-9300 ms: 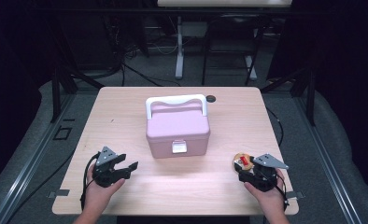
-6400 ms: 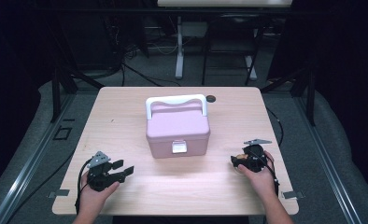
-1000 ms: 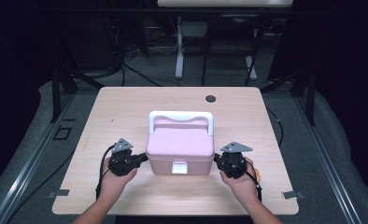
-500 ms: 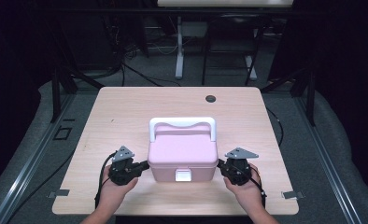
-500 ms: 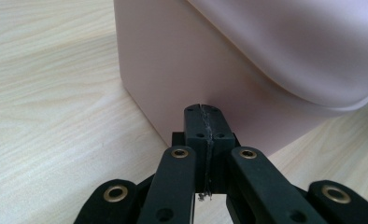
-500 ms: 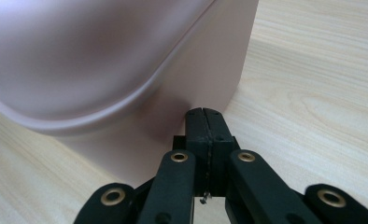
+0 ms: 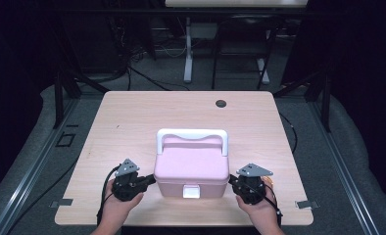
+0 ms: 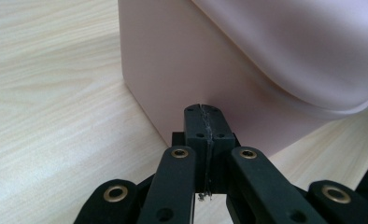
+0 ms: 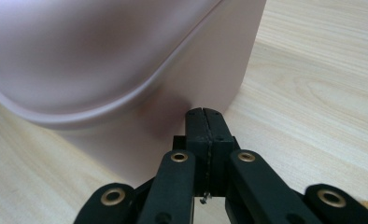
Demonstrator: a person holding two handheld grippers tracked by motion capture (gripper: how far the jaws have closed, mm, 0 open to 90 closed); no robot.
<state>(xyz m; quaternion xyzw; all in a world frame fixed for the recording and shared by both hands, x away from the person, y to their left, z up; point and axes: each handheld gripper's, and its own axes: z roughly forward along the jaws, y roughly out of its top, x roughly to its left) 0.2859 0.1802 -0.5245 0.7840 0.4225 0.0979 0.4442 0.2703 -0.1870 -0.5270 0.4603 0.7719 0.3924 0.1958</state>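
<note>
pink box [image 7: 192,166] | between both closed jaws | tips against its sides

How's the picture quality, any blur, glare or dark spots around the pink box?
High view: table evenly lit, surroundings nearly black, pink box slightly soft. Left gripper view: box wall shaded, lid blurred by closeness, wood grain sharp. Right gripper view: lid out of focus, soft shading beneath its rim, no harsh glare.
</note>
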